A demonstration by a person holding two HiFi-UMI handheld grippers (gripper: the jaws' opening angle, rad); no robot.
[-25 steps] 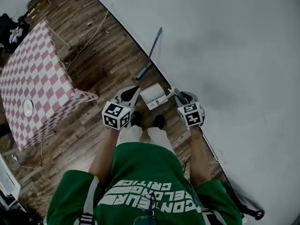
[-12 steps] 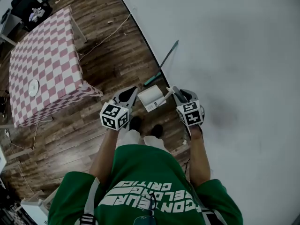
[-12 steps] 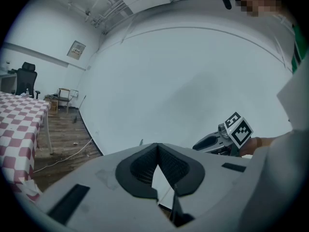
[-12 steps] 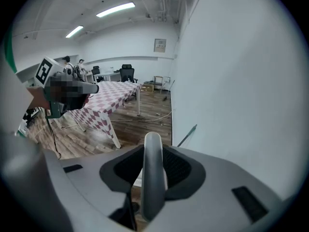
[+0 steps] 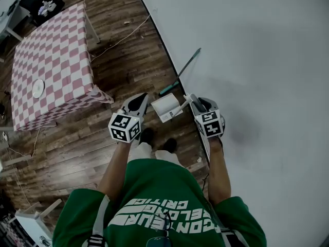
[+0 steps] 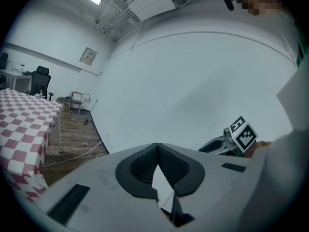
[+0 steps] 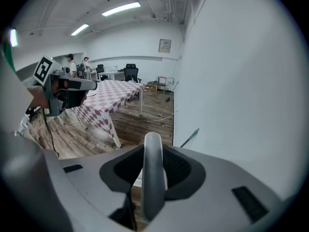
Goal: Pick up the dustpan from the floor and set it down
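Right gripper (image 5: 189, 99) clamped on the dustpan (image 5: 165, 107) handle, tilted downward; left gripper (image 5: 142, 98) closed, nearly level, alongside.

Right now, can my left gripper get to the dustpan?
Probably yes. The dustpan is held by the right gripper at its handle, close beside the left gripper, with nothing between them. The left fingers are shut, so they would have to open first.
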